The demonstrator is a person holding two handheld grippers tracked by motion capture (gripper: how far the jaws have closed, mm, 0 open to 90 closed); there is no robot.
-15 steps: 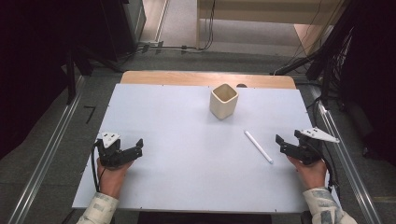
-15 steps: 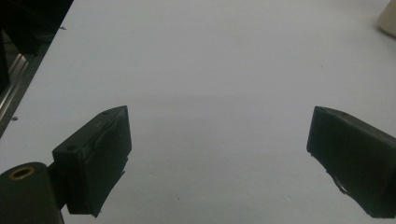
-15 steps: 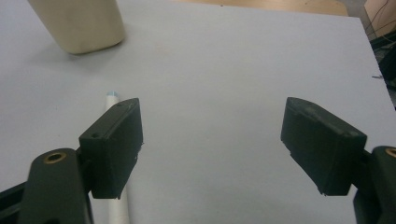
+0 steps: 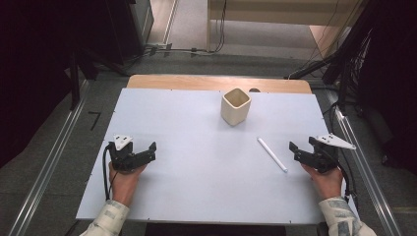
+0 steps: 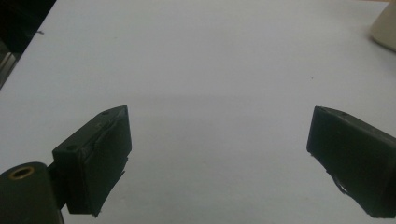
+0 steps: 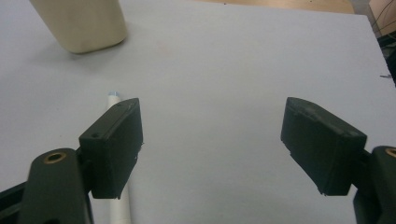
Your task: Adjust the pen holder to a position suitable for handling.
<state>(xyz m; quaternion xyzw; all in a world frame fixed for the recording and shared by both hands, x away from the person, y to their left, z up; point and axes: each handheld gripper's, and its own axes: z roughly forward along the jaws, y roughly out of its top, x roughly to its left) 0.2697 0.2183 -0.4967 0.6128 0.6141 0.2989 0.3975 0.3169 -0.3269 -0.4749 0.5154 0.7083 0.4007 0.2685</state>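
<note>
A cream square cup (image 4: 235, 105) stands upright at the far middle of the white table top (image 4: 196, 147). A thin white tube (image 4: 272, 154) lies flat on the right side. My right gripper (image 4: 295, 152) rests just right of the tube, open and holding nothing. In the right gripper view the tube (image 6: 113, 100) runs under the left jaw of my right gripper (image 6: 212, 140), and the cup (image 6: 79, 21) is at the top left. My left gripper (image 4: 150, 151) rests open near the left front. In the left gripper view, bare table lies between the jaws of my left gripper (image 5: 219, 140).
A wooden strip (image 4: 216, 82) runs along the far edge of the table. Metal rails (image 4: 49, 162) flank both sides, and cables (image 4: 187, 49) lie on the floor beyond. The cup's corner (image 5: 385, 25) shows at the top right of the left gripper view.
</note>
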